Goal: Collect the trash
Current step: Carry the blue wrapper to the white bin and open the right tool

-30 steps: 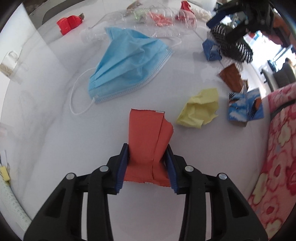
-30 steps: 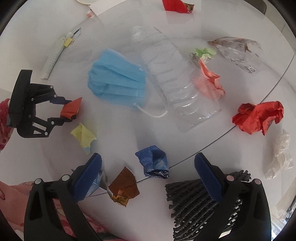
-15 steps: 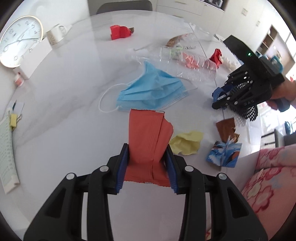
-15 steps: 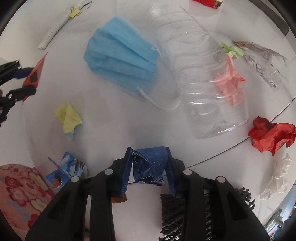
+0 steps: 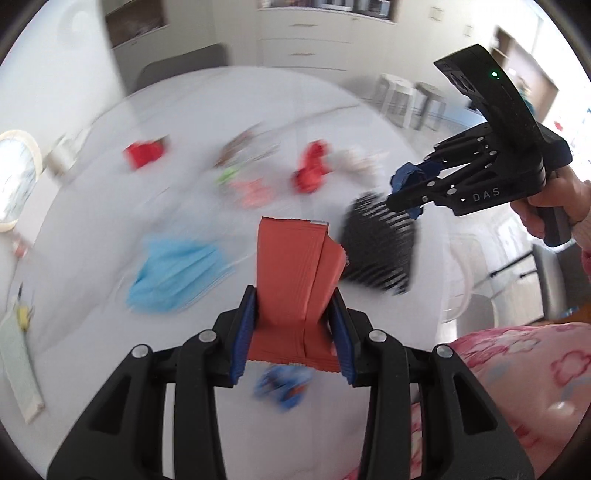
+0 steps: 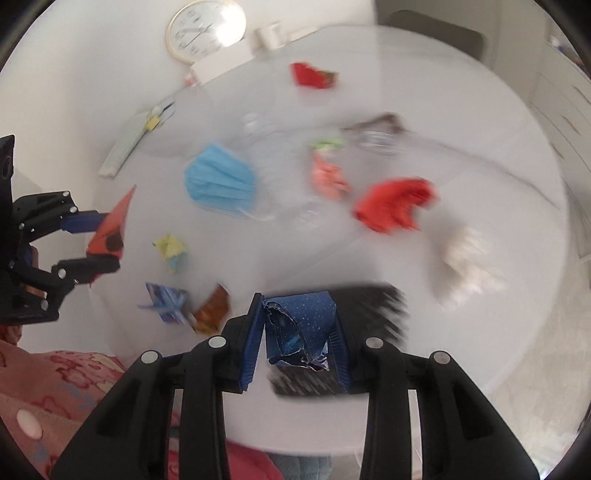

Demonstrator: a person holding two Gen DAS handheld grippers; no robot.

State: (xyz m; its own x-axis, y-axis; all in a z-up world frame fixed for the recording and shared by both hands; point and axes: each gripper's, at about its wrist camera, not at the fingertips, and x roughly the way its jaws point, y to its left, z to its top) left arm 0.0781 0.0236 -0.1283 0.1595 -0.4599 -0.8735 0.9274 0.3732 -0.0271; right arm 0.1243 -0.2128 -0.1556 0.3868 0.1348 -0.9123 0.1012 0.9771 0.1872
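My left gripper (image 5: 293, 328) is shut on an orange-red wrapper (image 5: 295, 273) and holds it above the white table (image 5: 110, 258). It also shows in the right wrist view (image 6: 88, 243) at the left. My right gripper (image 6: 297, 332) is shut on a crumpled dark blue wrapper (image 6: 299, 328), lifted off the table; it shows in the left wrist view (image 5: 413, 184) at the right. Left on the table are a blue face mask (image 6: 219, 181), a clear plastic bottle (image 6: 288, 177), a black foam net (image 6: 373, 299), red crumpled paper (image 6: 395, 206) and a yellow paper scrap (image 6: 171, 251).
A pink floral cloth (image 6: 55, 384) lies at the table's near edge. A clock (image 6: 205, 27), a white cup (image 6: 269, 35) and a ruler-like strip (image 6: 125, 147) sit at the far left side. A blue printed carton (image 6: 166, 301) and a brown wrapper (image 6: 214, 308) lie near the edge.
My right gripper closed on the dark blue wrapper and lifted it. Both grippers rose and tilted back from the table, the left one still holding the orange-red wrapper. The views are now motion-blurred.
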